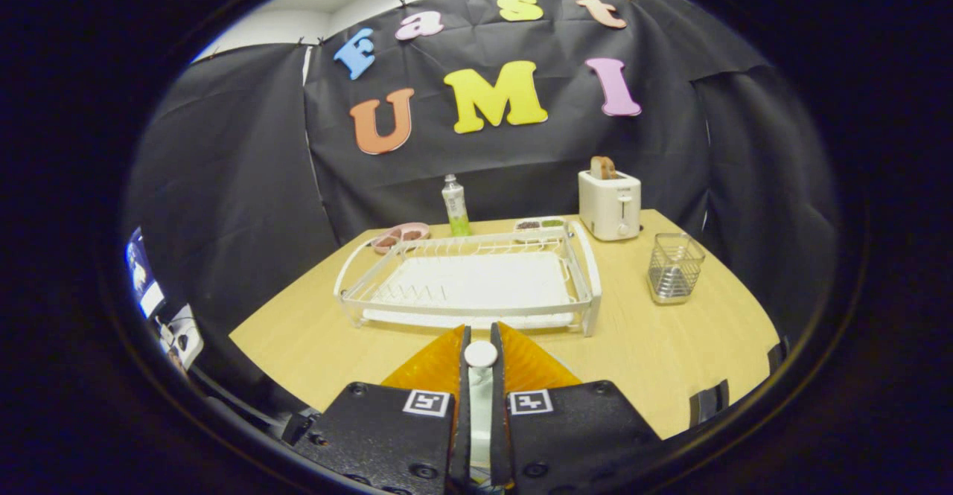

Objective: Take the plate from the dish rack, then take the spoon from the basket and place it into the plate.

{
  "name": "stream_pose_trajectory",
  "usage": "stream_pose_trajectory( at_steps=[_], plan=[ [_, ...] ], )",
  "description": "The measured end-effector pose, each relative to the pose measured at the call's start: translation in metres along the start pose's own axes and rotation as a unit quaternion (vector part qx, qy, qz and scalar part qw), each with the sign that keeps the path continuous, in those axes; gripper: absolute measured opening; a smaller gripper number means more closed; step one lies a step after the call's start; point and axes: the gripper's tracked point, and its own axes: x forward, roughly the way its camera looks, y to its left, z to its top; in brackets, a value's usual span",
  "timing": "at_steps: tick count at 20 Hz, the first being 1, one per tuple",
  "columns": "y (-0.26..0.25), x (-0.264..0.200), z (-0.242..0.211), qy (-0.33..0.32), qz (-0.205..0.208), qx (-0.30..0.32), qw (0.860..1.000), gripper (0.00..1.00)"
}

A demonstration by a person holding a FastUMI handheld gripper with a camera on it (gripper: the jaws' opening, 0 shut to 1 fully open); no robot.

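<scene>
My gripper (481, 335) is shut on a white spoon (480, 355). The spoon's rounded end pokes up between the fingertips and its stem runs back down the narrow gap between the fingers. Just ahead of the fingers stands the white wire dish rack (588, 275) on its white tray, with no dishes in its slots. The metal mesh basket (674, 266) stands to the right of the rack, beyond the fingers, and I see nothing sticking out of it.
A wooden table (648, 346) carries everything. Behind the rack stand a green-capped bottle (455, 206), a pink dish (400, 236) with food, a small divided dish (540, 224), and a white toaster (610, 203) with a slice of bread in it. Black cloth walls surround the table.
</scene>
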Motion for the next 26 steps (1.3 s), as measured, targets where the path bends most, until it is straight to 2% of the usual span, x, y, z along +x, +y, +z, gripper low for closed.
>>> stream_pose_trajectory(
  at_steps=[3, 8, 11, 13, 14, 15, 18, 26],
  plan=[
    [0.011, 0.005, -0.012, 0.029, 0.03, 0.008, 0.999, 0.16],
    [0.004, 0.014, -0.01, 0.043, 0.029, -0.005, 0.999, 0.2],
    [-0.01, 0.017, -0.004, 0.052, 0.009, 0.001, 0.999, 0.22],
    [-0.025, 0.014, 0.008, 0.034, -0.018, 0.003, 0.999, 0.32],
    [-0.029, 0.012, 0.016, 0.021, -0.028, 0.005, 0.999, 0.48],
    [-0.035, 0.007, 0.021, 0.011, -0.041, 0.002, 0.999, 0.53],
    [-0.043, -0.013, 0.039, -0.027, -0.069, -0.009, 0.997, 0.98],
    [-0.035, -0.1, 0.076, -0.145, -0.107, -0.041, 0.983, 1.0]
  ],
)
